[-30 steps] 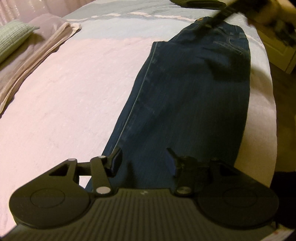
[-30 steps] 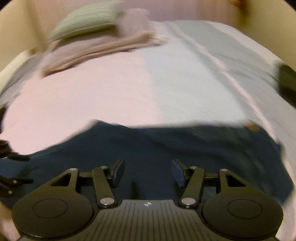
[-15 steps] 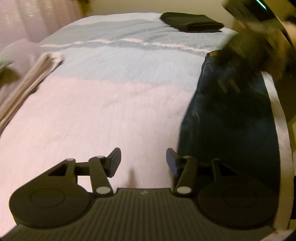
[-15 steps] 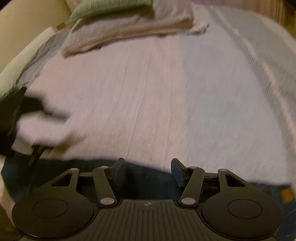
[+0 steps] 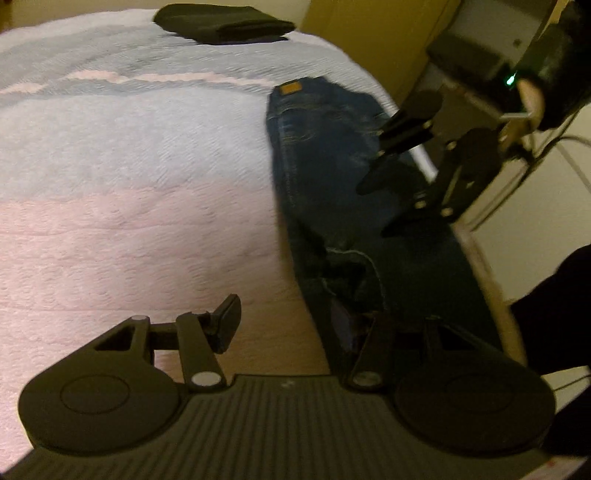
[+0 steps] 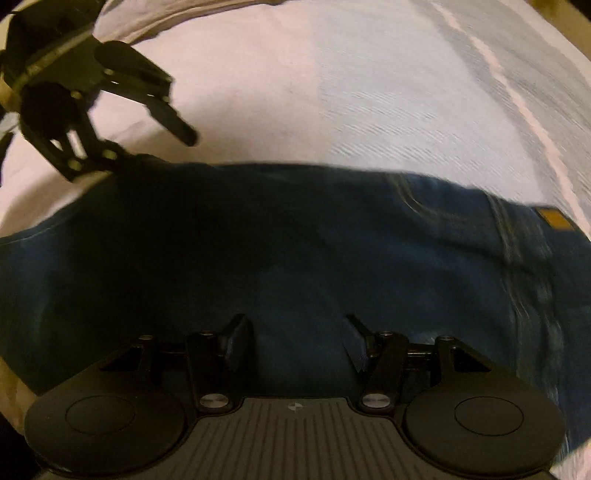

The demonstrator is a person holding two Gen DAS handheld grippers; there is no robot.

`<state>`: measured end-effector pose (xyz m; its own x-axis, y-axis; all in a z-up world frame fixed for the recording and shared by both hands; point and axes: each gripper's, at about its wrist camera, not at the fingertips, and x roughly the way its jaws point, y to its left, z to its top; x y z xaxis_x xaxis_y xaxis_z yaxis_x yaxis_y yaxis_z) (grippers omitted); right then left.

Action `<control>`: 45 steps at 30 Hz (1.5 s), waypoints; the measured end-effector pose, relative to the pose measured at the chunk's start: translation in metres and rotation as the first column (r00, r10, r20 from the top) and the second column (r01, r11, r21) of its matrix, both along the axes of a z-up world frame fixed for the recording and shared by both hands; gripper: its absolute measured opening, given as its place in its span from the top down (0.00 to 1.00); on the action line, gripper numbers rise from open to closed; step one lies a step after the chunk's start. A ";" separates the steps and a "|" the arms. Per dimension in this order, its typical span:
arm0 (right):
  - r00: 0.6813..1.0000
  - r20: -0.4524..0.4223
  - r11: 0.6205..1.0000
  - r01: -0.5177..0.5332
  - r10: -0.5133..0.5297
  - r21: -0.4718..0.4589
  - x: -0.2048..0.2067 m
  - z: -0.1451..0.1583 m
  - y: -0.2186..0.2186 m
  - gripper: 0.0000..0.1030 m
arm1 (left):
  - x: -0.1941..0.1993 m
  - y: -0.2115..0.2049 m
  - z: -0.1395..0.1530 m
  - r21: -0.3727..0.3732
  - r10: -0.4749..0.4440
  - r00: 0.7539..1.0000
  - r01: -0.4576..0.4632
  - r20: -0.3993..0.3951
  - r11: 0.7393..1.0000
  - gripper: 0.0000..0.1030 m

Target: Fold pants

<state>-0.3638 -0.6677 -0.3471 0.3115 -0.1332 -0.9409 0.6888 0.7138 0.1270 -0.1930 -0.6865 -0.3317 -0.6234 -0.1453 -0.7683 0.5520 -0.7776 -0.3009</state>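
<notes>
Left wrist view: a pair of dark blue jeans (image 5: 332, 177) lies lengthwise along the near edge of a bed (image 5: 129, 166), waistband with its tan patch at the far end, while the left claw (image 5: 295, 325) hangs low over the hem end. Its fingers stand spread, the left one over bare bedspread and the right one over denim, where the cloth is rucked up into a dark, open pocket of folds. Whether that finger touches the fabric cannot be told.

From the right wrist view, the right claw (image 6: 295, 339) hovers over the middle of the jeans, its fingers also wide apart and gripping nothing. Both views are smeared by motion. A folded black garment (image 5: 225, 22) rests at the far corner of the bed, well apart from the work.

The fold looks barely begun. The main risk is at the bunched hem: closing there may catch a single layer, so the leg would lift unevenly and drag a twist into the fold. The jeans also run close to the mattress edge, so a sideways pull could slide heavy denim off the bed. With one finger outside the cloth, the left claw may pinch bedspread along with the jeans. The two claws are working near each other and could collide if both converge on the same stretch.
</notes>
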 end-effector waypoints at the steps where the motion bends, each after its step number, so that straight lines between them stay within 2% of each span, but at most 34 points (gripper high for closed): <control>1: 1.000 -0.004 1.000 0.014 -0.014 0.001 -0.001 0.001 -0.001 0.48 | 0.002 -0.001 0.002 0.009 -0.006 1.000 0.006 -0.011 1.000 0.53; 5: 0.999 -0.016 0.999 0.046 -0.046 0.010 0.003 0.001 -0.003 0.48 | 0.003 -0.002 0.007 0.012 -0.028 1.000 0.028 -0.008 1.000 0.53; 8: 0.999 -0.020 0.999 0.045 -0.045 0.014 0.005 -0.002 -0.006 0.48 | 0.006 -0.003 0.015 0.077 -0.039 0.998 0.042 -0.049 0.996 0.53; 11: 0.999 -0.018 0.999 0.047 -0.047 0.004 0.005 -0.002 -0.009 0.48 | 0.000 0.008 0.009 0.059 -0.072 0.997 0.072 -0.003 0.996 0.53; 14: 0.999 0.006 0.999 0.045 -0.045 -0.026 0.014 0.001 -0.014 0.48 | -0.007 0.005 -0.005 0.036 -0.026 0.999 0.025 0.028 0.999 0.52; 17: 0.999 0.033 0.998 0.029 -0.027 -0.059 0.027 0.003 -0.016 0.48 | -0.016 0.000 -0.015 0.006 0.021 1.000 -0.021 0.014 1.000 0.50; 22: 0.998 0.048 0.997 0.045 -0.042 -0.059 0.031 -0.001 -0.026 0.48 | -0.030 -0.010 -0.021 -0.015 0.041 0.999 -0.041 -0.009 0.999 0.46; 24: 0.997 0.048 0.996 0.064 -0.061 -0.059 0.028 -0.002 -0.030 0.48 | -0.016 -0.020 -0.017 -0.023 0.125 0.992 -0.126 -0.020 0.992 0.46; 28: 0.994 0.053 0.993 0.098 -0.095 -0.065 0.025 -0.003 -0.037 0.48 | 0.020 -0.036 -0.013 -0.035 0.278 0.960 -0.279 -0.011 0.960 0.42; 30: 0.993 0.058 0.992 0.106 -0.102 -0.064 0.024 -0.003 -0.038 0.48 | 0.024 -0.033 -0.012 -0.032 0.292 0.957 -0.292 -0.005 0.956 0.42; 31: 0.993 0.062 0.992 0.105 -0.101 -0.064 0.024 -0.002 -0.038 0.48 | 0.025 -0.030 -0.011 -0.034 0.291 0.957 -0.291 -0.002 0.956 0.45; 32: 0.993 0.068 0.993 0.101 -0.097 -0.064 0.026 -0.003 -0.036 0.48 | 0.025 -0.027 -0.009 -0.023 0.273 0.962 -0.273 -0.006 0.962 0.49; 34: 0.993 0.077 0.993 0.090 -0.085 -0.072 0.015 0.001 -0.035 0.48 | 0.022 -0.024 -0.003 -0.029 0.245 0.970 -0.245 -0.002 0.969 0.49; 37: 0.991 0.105 0.992 0.095 -0.087 -0.078 0.016 0.003 -0.037 0.48 | 0.039 -0.022 0.007 -0.059 0.318 0.948 -0.317 0.019 0.947 0.49; 39: 0.988 0.127 0.992 0.097 -0.087 -0.075 0.002 0.005 -0.040 0.48 | 0.041 -0.023 0.014 -0.046 0.353 0.936 -0.352 0.006 0.935 0.49; 45: 0.987 0.139 0.991 0.096 -0.082 -0.098 0.017 -0.011 -0.044 0.48 | 0.002 -0.003 0.034 -0.046 0.328 0.944 -0.329 -0.027 0.943 0.46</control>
<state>-0.3464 -0.7118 -0.3580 0.4165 -0.2607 -0.8709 0.7320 0.6643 0.1512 -0.1912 -0.6893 -0.2981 -0.5487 -0.3815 -0.7439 0.7741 -0.5680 -0.2796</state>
